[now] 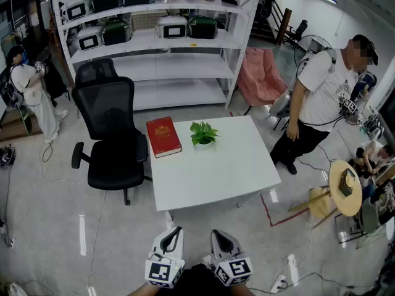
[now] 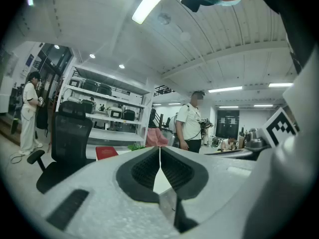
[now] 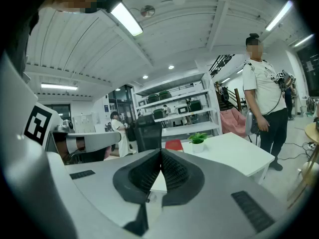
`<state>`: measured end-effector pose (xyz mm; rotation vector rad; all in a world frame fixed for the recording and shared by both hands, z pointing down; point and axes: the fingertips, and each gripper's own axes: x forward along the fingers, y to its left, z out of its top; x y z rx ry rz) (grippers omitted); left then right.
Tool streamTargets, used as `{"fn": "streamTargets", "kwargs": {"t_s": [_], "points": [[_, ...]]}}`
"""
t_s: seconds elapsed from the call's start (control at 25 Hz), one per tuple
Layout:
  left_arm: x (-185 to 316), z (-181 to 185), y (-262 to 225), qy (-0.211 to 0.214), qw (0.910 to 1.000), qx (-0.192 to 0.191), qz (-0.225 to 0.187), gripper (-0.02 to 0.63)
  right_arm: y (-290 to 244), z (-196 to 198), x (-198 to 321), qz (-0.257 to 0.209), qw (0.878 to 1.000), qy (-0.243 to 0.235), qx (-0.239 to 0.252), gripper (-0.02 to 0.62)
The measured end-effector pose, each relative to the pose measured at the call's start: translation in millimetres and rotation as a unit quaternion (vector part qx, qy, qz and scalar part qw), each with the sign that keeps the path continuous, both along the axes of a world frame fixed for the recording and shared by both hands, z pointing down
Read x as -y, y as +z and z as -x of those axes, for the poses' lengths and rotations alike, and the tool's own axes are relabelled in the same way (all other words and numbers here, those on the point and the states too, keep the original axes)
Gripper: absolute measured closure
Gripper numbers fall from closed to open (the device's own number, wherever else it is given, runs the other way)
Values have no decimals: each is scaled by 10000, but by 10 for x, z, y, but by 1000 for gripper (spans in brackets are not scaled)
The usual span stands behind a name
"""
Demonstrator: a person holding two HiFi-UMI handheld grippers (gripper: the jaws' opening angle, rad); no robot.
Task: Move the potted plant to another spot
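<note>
A white table [image 1: 216, 171] is standing at the frame's centre, with the potted plant [image 1: 203, 134] sitting near its upper edge, just right of a red book [image 1: 163, 136] (gold cover print too small to read). At the bottom edge, the left gripper [image 1: 177, 230] and right gripper [image 1: 216, 232] are hovering clear of the table, jaws pressed together on nothing.

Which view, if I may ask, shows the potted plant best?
The head view: the potted plant stands unobstructed on the table. The right gripper view shows it small, the left gripper view only a green sliver.
</note>
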<state>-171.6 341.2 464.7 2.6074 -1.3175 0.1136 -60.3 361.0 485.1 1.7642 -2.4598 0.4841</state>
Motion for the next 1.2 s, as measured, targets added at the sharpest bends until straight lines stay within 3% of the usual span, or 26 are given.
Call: {"fn": "streamTargets", "kwargs": {"t_s": [0.32,0.6,1.2], "points": [[24,-61,-34,-88,9996,-153,-222,584,-9,-45,-22,38,10000,-58,-45,583],[-28,-203,-42,-159,9996,-180,-113,584,-9,-160,-77,48,9999,-142,-31,583],[-192,-687,-96,-687,9975,-83,-136,584,-20,-742,-227,-99,9988,-448,196,583]]}}
